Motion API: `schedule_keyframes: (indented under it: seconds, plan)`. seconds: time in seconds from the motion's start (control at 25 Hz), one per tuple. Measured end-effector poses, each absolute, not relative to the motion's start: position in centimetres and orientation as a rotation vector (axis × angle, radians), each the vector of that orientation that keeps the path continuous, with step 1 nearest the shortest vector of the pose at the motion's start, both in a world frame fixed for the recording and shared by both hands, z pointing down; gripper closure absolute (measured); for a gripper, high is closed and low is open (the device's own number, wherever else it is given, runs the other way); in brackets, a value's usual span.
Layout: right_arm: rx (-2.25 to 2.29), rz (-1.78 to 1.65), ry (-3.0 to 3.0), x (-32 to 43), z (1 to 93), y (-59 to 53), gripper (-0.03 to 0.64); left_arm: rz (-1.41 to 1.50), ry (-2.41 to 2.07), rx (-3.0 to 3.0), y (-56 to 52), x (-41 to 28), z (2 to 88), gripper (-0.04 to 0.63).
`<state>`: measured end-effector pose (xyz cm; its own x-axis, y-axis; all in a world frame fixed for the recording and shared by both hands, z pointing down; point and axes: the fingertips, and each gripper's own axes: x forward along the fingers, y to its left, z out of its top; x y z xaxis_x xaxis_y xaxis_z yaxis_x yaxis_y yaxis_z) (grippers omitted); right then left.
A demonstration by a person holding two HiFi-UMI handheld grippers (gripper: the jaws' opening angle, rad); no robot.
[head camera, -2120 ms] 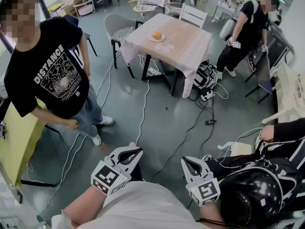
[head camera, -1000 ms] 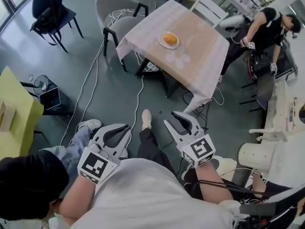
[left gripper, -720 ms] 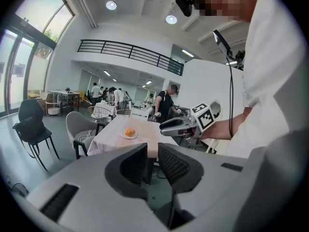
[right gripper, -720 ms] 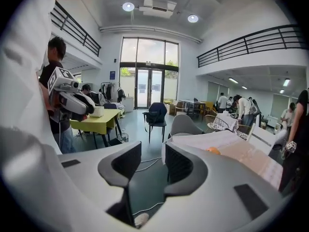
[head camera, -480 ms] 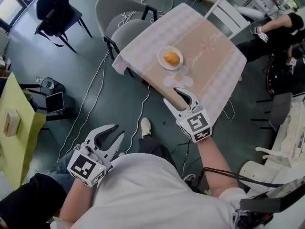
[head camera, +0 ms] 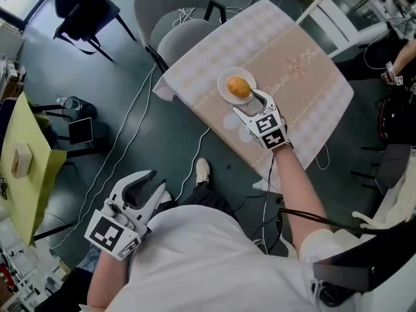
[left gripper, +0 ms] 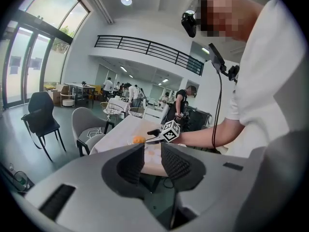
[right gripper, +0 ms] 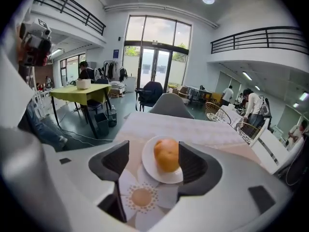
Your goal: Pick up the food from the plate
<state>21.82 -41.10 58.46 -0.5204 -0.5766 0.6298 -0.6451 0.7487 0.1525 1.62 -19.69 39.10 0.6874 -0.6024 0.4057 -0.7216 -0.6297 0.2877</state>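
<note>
Hanging low at 7 o'clock of the head view, beside the person's white shirt, the left gripper (head camera: 151, 186) sits where it was half a second ago. Its own view shows the left gripper (left gripper: 152, 161) released, dark ribbed pads a narrow gap apart with nothing held.

Since that earlier frame the right forearm has stretched out toward 12 o'clock. The right gripper (head camera: 247, 103), which was short of the dish over the table's near edge, now has its tips at the 5 o'clock rim of the round white plate (head camera: 224, 90). In its own view the right gripper (right gripper: 153, 161) is spread wide and unclenched. The rounded orange piece of food (right gripper: 166, 154) shows between the jaws, resting on the plate (right gripper: 149, 170); whether either pad touches it cannot be told.

The food (head camera: 238, 86) lies at the plate's centre on the square table with a pale checked cloth (head camera: 299, 64).

A white flower-shaped mat with a tan centre (right gripper: 141, 197) lies just this side of the plate; from the head it is mostly hidden under the right gripper. From the left gripper the food (left gripper: 138, 139) is only an orange speck. Grey padded chairs (head camera: 175, 18) stand at the table's 10 o'clock side.
</note>
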Motion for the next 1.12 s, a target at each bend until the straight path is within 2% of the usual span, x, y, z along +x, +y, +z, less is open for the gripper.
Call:
schedule_keyframes:
  seconds: [0.32, 0.68, 1.12]
  plan:
    - [0.775, 0.135, -2.202, 21.5, 62.5, -45.8, 0.272, 0.377, -1.145, 2.423, -20.5, -0.5, 39.1, 0.495]
    - [0.719, 0.164, -2.134, 21.8, 66.5, -48.2, 0.268, 0.385, -1.207, 2.398, -20.8, -1.9, 39.2, 0.495]
    - [0.829, 0.205, -2.142, 21.6, 64.0, -47.3, 0.267, 0.348, -1.21, 2.439, -20.7, -4.1, 38.9, 0.495]
